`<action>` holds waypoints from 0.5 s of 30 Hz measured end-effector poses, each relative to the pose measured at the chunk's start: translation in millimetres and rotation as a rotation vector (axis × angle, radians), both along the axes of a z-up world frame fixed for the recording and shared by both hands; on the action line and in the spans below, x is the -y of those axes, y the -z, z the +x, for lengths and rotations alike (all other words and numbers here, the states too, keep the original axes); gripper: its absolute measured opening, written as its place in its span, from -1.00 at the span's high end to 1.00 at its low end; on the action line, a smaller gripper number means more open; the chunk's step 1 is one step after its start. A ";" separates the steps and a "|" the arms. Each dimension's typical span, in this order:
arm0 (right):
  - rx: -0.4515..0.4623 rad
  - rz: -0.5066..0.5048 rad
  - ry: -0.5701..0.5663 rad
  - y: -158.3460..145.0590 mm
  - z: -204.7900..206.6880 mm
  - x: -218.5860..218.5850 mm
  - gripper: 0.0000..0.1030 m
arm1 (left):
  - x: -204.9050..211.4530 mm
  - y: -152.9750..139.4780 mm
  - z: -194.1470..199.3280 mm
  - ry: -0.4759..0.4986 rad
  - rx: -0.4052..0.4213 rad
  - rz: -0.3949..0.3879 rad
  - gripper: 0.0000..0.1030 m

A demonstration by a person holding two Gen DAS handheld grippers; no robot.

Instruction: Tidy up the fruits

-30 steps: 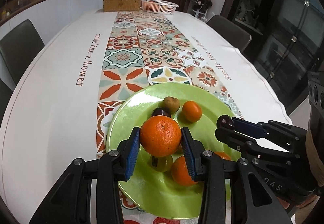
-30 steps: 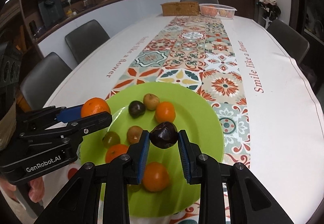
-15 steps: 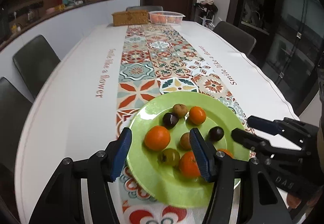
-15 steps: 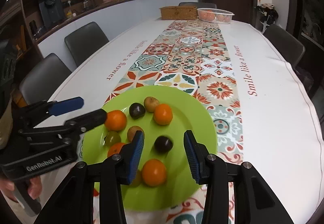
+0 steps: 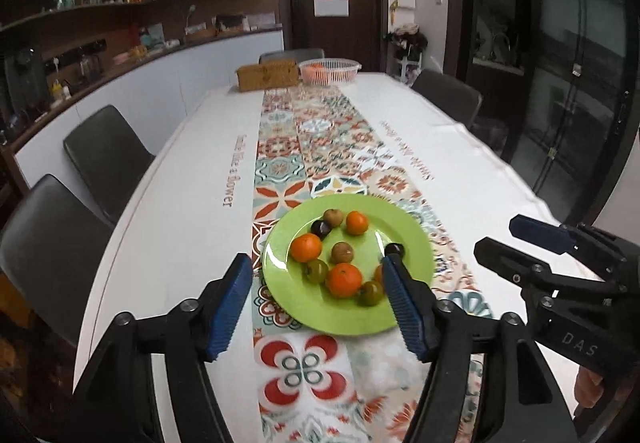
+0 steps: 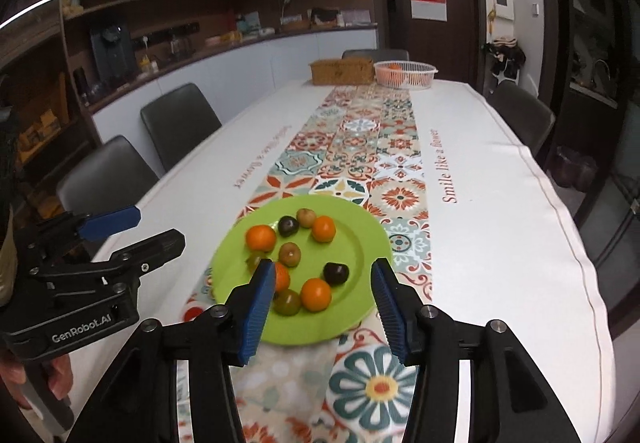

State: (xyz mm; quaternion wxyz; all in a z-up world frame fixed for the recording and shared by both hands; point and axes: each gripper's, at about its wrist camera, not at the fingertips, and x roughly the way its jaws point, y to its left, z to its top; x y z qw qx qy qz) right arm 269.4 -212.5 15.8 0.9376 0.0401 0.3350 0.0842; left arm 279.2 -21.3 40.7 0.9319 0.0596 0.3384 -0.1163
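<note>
Evidently both the left gripper (image 5: 316,303) and right gripper (image 6: 324,307) hung spread and empty near the round green plastic plate's (image 6: 360,243) 6 o'clock rim, so a good finish meant lifting straight clear without nudging the fruit.

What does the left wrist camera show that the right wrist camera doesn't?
Only the left wrist view shows the right tongs from the side, open and empty. Only the right wrist view shows the left tongs side-on, also open, plus the readable "Smile like a flower" lettering. Both show the green plate of fruit, the wicker box and white basket.
</note>
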 end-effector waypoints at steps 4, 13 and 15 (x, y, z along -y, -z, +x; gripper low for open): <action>0.030 0.011 0.015 -12.5 -29.9 4.2 -0.07 | -2.7 -9.8 -34.5 -0.040 0.041 0.002 -0.52; 0.068 0.011 0.010 -21.6 -95.0 6.8 -0.25 | -3.7 -7.5 -95.8 -0.051 0.058 -0.022 -0.73; 0.073 0.017 0.012 -21.1 -107.9 7.1 -0.27 | -3.4 -6.4 -107.3 -0.056 0.066 -0.018 -0.76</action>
